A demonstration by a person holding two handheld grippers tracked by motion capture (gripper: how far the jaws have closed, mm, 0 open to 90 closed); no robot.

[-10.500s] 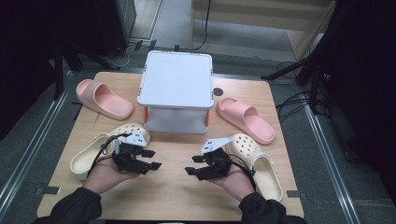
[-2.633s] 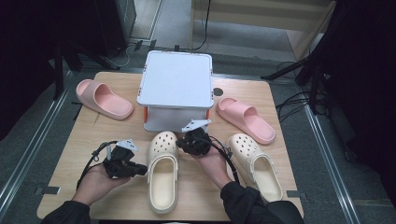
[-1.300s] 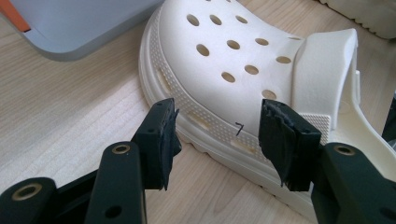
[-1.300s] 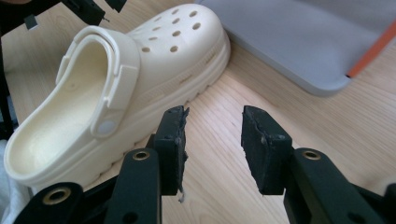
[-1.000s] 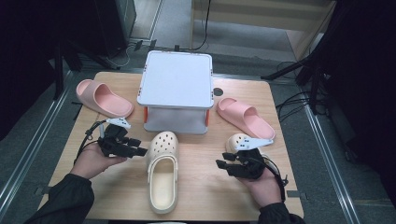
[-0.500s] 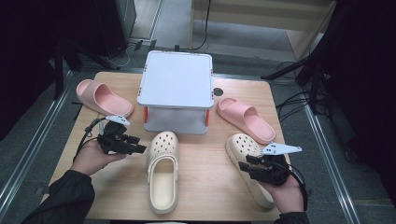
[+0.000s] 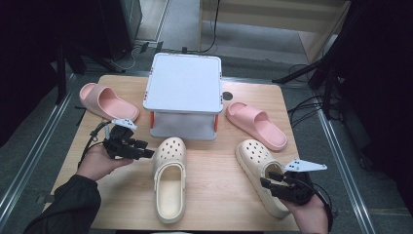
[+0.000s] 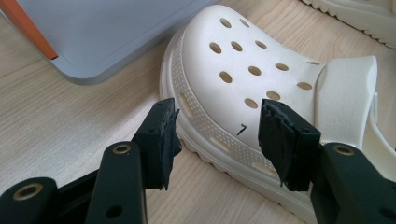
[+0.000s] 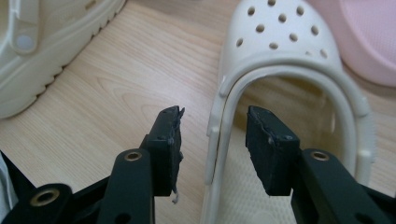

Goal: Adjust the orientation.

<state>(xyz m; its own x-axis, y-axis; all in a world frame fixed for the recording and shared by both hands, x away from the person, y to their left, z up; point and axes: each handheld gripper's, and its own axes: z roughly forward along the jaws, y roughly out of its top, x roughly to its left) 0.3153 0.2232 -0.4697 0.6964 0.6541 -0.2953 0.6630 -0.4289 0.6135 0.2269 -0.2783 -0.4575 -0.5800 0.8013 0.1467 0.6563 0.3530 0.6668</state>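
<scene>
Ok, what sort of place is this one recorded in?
Probably a lab or recording workroom, not a home: a small wooden table on a metal frame, cables across a grey floor, and dark stands around it. Staged on top are cream clogs, pink slides and a white box.

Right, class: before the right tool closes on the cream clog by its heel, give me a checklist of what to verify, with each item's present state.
1. Right tool open: ok.
2. Its jaws straddle the side wall of the right cream clog: ok.
3. Pads touching the wall: cannot tell.
4. Left tool open, at the toe of the middle cream clog: ok.
5. Right clog apart from the pink slide: ok.
6. Storage box lid shut: ok.
</scene>
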